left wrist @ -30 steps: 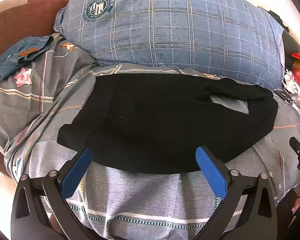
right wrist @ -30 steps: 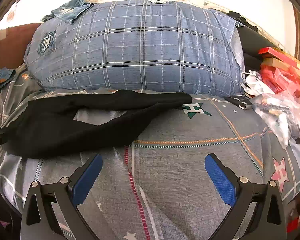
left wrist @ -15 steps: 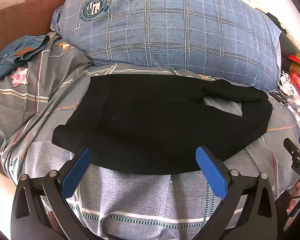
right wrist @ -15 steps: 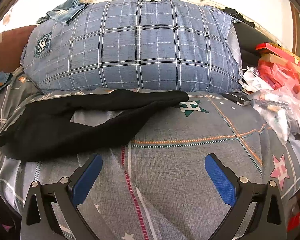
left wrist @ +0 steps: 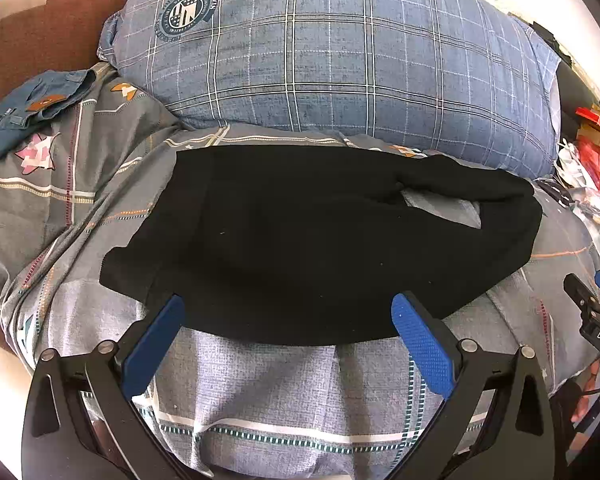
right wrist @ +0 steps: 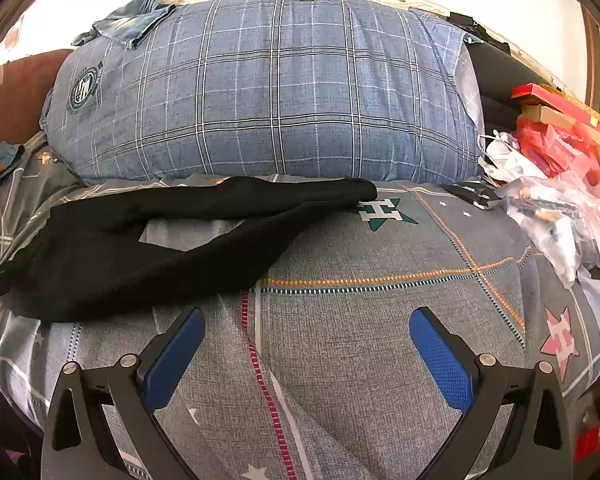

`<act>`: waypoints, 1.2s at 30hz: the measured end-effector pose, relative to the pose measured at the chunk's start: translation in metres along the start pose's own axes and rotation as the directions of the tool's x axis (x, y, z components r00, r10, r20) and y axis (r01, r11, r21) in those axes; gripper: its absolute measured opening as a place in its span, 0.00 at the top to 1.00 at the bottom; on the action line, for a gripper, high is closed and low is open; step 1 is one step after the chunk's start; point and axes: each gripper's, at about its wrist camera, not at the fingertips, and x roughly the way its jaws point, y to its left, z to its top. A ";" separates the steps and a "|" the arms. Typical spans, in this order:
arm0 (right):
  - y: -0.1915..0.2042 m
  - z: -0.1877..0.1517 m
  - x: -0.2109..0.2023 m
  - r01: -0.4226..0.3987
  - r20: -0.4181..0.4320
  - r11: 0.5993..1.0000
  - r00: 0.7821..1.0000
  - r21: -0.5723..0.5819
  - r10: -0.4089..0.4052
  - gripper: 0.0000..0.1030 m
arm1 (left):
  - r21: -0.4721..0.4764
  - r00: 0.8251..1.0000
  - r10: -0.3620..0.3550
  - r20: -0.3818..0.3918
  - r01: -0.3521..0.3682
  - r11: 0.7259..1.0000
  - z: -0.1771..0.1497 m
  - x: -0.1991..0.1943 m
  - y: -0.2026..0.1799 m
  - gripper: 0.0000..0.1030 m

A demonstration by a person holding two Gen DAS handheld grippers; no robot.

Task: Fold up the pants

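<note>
- Black pants (left wrist: 308, 240) lie spread on the bed, on the grey patterned bedspread (left wrist: 260, 392), waist end towards the left and the two legs running off to the right.
- From the right wrist view, the pants (right wrist: 112, 256) sit at the left, and the legs part to show a wedge of bedspread between them, with the leg ends meeting near a green star print (right wrist: 384, 212).
- Left tool (left wrist: 288, 332) hovers just at the near hem of the pants, blue pads spread wide, nothing between them.
- Right tool (right wrist: 308, 344) hangs over bare bedspread (right wrist: 380, 320) to the right of the pants, jaws wide apart too, holding nothing.
- The right tool's tip (left wrist: 592, 312) peeks in at the right edge of the left wrist view, well clear of the cloth.
- Behind the pants, touching their far edge, a big blue plaid pillow (right wrist: 268, 88) with a round crest.
- Folded denim (left wrist: 24, 112) rests far left on the bedspread; another denim piece (right wrist: 128, 24) lies atop the pillow.
- Far right, a heap of plastic bags (right wrist: 560, 200) and red packaging (right wrist: 552, 144).
</note>
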 end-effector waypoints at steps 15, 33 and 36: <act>-0.001 0.003 0.002 0.002 -0.005 1.000 1.000 -0.001 -0.002 0.00 | 0.005 1.000 -0.006 -0.009 0.006 1.000 0.000 -0.001 0.000 0.00; -0.002 0.003 0.005 0.001 -0.015 1.000 1.000 -0.001 -0.001 0.00 | 0.013 1.000 -0.009 -0.017 0.009 1.000 0.000 0.000 -0.007 0.00; -0.002 0.003 0.006 0.000 -0.014 1.000 1.000 -0.002 0.000 0.00 | 0.018 1.000 -0.011 -0.022 0.011 1.000 0.001 0.001 -0.008 0.00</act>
